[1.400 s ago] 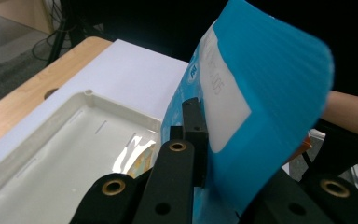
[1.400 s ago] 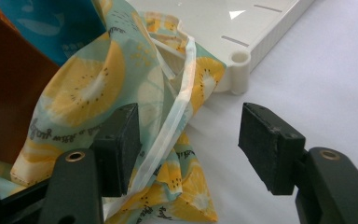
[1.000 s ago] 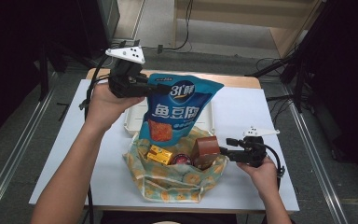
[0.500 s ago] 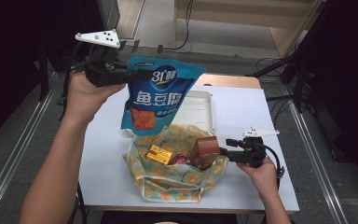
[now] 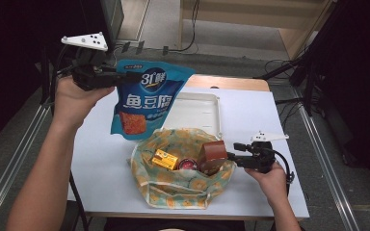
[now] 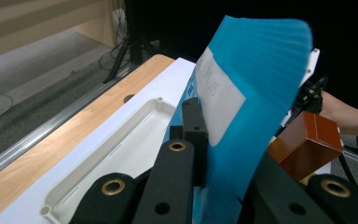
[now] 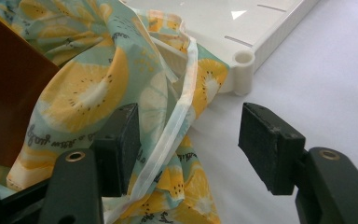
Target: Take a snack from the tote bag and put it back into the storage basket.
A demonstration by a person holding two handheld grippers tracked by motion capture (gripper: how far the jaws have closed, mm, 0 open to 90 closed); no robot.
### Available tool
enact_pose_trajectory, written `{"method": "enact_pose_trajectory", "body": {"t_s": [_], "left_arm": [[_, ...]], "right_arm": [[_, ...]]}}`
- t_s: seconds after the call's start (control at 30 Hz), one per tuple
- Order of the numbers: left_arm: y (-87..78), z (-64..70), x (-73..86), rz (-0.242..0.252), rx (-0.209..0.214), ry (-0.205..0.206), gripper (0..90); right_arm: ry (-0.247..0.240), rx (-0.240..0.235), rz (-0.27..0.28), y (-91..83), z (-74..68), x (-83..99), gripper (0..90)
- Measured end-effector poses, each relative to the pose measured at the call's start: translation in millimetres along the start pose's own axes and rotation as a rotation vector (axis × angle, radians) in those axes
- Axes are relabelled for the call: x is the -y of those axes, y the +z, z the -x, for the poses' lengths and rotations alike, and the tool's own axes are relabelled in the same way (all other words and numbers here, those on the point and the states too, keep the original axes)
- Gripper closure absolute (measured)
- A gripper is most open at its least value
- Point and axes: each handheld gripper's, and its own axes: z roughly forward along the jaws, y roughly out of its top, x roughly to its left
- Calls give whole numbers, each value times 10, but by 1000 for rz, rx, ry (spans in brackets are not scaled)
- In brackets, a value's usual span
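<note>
Above the table's far left corner, the left gripper (image 5: 118, 77) is pinching the top edge of the blue foil snack pouch (image 5: 147, 101), letting it hang clear of the lemon-print fabric bag (image 5: 173, 185), apparently for unpacking. The left forearm is reaching up and outward. The right gripper (image 7: 186, 140), jaws spread, is resting low at the bag's rim, probably steadying it.

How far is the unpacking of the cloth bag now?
Done: the blue snack pouch is out, lifted by the shut left gripper. In hand: the open right gripper sits at the cloth bag rim. Left: brown box, yellow box, white tray still bare.
</note>
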Motion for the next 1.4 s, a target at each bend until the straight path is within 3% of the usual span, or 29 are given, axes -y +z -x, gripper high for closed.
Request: {"method": "enact_pose_trajectory", "body": {"t_s": [0.33,0.67,0.8,1.03,1.23,1.4], "left_arm": [[44,-128,65,-13,-15,-33,900],[88,-249,62,-4,-28,-61,900],[140,-330,36,-3,-13,-75,900],[300,-486,14,-1,-16,-91,900],[540,-576,4,-24,-26,-99,900],[733,-686,-51,-28,-8,-125,900]], "right_arm": [[-71,13,3,23,-56,-15,400],[-79,21,-7,12,-67,-11,408],[-81,22,-15,17,-72,-14,409],[-80,27,-22,17,-74,-12,408],[-76,26,-22,8,-80,-9,408],[-79,23,-27,15,-82,-9,408]]}}
